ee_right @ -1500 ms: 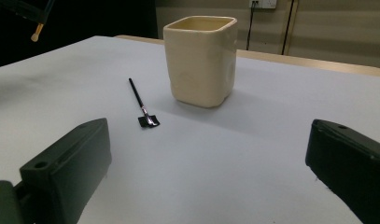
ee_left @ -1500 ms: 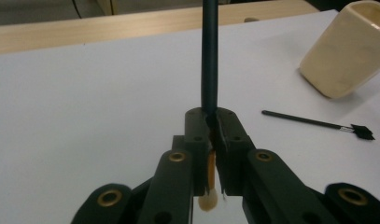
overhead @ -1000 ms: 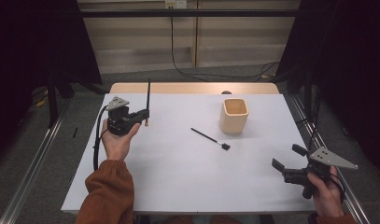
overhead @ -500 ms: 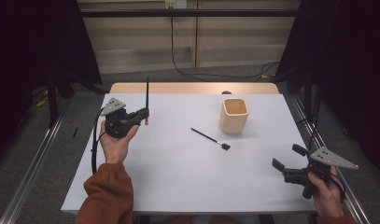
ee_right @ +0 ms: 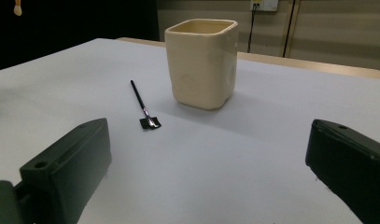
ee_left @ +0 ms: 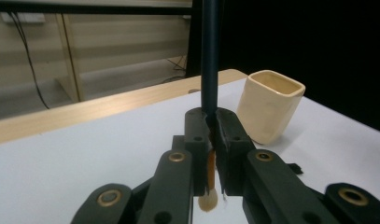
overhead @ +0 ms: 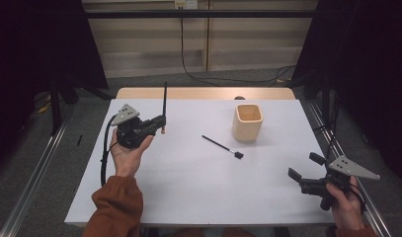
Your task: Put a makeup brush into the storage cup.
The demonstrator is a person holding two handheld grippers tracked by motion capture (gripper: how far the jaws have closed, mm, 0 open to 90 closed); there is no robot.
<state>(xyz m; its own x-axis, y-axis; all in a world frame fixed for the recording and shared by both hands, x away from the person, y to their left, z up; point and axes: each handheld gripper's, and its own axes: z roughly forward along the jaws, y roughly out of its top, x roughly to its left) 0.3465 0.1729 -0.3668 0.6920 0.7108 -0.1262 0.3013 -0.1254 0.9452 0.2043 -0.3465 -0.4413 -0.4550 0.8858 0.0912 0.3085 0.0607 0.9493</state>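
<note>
Left gripper [overhead: 160, 124] sits at the left side of the desk [overhead: 188, 187], jaws closed tight on a dark-handled brush [overhead: 164, 101], held upright with the long handle pointing up and a pale tan tip hanging just below the jaws in the left gripper view [ee_left: 208, 201]. Right gripper [overhead: 303, 173] hovers low near the desk's right front corner, jaws spread wide, nothing between them.

Step in hand looks like: brush already picked up and lifted clear of the desk, ready for carrying to the cream cup [overhead: 248, 122], which stands upright and looks empty, well apart to the right. Next move likely calls for swinging the left hand [overhead: 127, 155] rightward, bringing the brush over the cup's mouth, lowering it in, then letting go.

A second, smaller black brush [overhead: 222, 146] lies flat on the desk just beside the cup, on its left, roughly under the path; a carry kept at this height should pass over it. It probably falls to the right gripper. Black cables [overhead: 188, 59] trail on the floor beyond the desk.
</note>
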